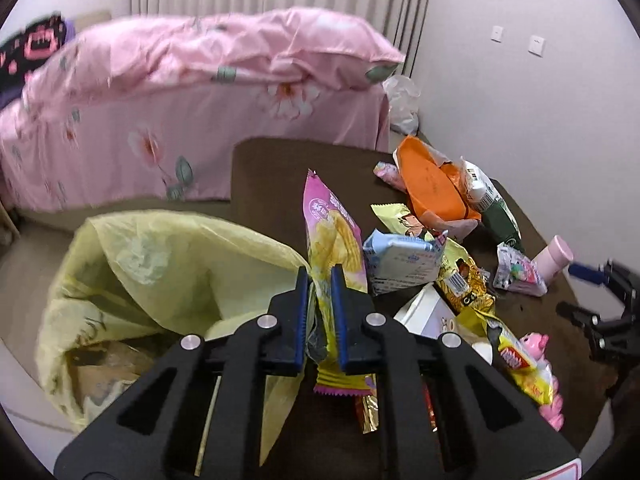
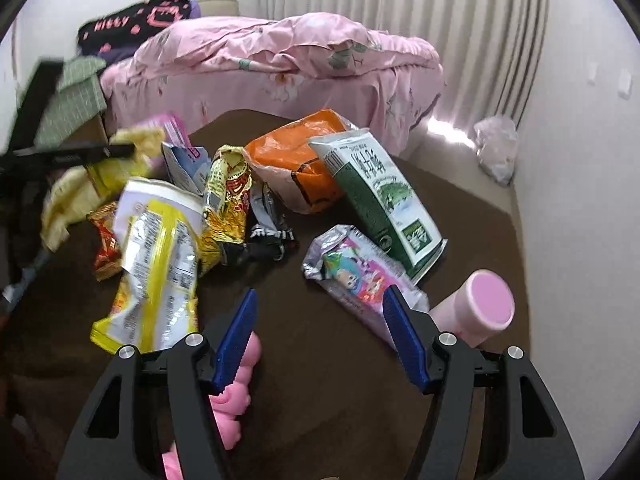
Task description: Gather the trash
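My left jaws are clenched on a pink-and-yellow chip bag [image 1: 336, 240], which stands up between the blue pads with its crimped bottom edge hanging below them. My left gripper [image 1: 320, 280] is at the near edge of the brown bench [image 1: 272, 168], just beside the open yellow bin liner [image 1: 168, 264] on my left. To do this step well, I would carry the bag sideways until it is fully over the liner's mouth, not over the rim, and lower it before letting go, since a light, empty bag may flutter or catch on the plastic fold. My right gripper [image 2: 320, 312] hangs released, jaws wide, over bare bench between a yellow-and-white wrapper [image 2: 156, 256] and a cartoon-printed packet [image 2: 360, 276]; either looks an easy next pick.
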The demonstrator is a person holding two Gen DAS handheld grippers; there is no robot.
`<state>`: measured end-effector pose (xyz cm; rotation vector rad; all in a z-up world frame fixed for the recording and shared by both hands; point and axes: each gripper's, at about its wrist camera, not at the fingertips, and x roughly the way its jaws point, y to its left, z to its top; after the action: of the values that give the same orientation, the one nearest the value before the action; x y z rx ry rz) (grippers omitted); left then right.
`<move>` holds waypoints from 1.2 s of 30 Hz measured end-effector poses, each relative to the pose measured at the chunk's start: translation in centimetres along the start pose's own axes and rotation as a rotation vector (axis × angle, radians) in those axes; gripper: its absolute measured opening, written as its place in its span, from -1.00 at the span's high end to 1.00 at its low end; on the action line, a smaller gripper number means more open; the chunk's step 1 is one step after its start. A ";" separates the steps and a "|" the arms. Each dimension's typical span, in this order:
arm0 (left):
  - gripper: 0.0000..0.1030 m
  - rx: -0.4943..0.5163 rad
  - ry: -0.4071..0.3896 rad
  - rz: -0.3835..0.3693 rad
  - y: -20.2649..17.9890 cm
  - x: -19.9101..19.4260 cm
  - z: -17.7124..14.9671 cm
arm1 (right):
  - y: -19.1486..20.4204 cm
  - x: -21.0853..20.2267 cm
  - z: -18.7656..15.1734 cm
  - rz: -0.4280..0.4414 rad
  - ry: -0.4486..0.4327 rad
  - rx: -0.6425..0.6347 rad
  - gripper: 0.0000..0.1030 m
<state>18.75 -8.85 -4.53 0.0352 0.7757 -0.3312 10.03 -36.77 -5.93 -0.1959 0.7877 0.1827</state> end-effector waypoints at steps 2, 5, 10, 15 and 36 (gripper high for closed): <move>0.79 0.001 0.001 0.012 0.4 0.0 0.0 | -0.4 0.7 0.1 -0.017 0.005 -0.003 -0.18; 0.79 -0.034 0.035 0.019 2.1 0.7 -0.2 | -1.2 1.9 0.1 -0.009 0.017 0.026 -0.18; 0.50 -0.092 0.066 -0.050 3.6 1.3 -0.9 | -1.8 3.9 0.5 -0.002 0.030 0.044 -0.18; 0.18 -0.057 0.039 -0.102 2.6 0.3 -0.8 | -2.3 6.1 1.2 -0.010 0.058 0.038 -0.18; 0.72 -0.184 0.107 -0.090 1.4 0.7 -3.2 | -0.6 2.7 -6.0 0.097 0.149 0.207 -0.17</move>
<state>17.45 -7.26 -7.46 -0.1564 0.9131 -0.3443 7.96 -38.56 -11.97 0.0248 0.9596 0.1787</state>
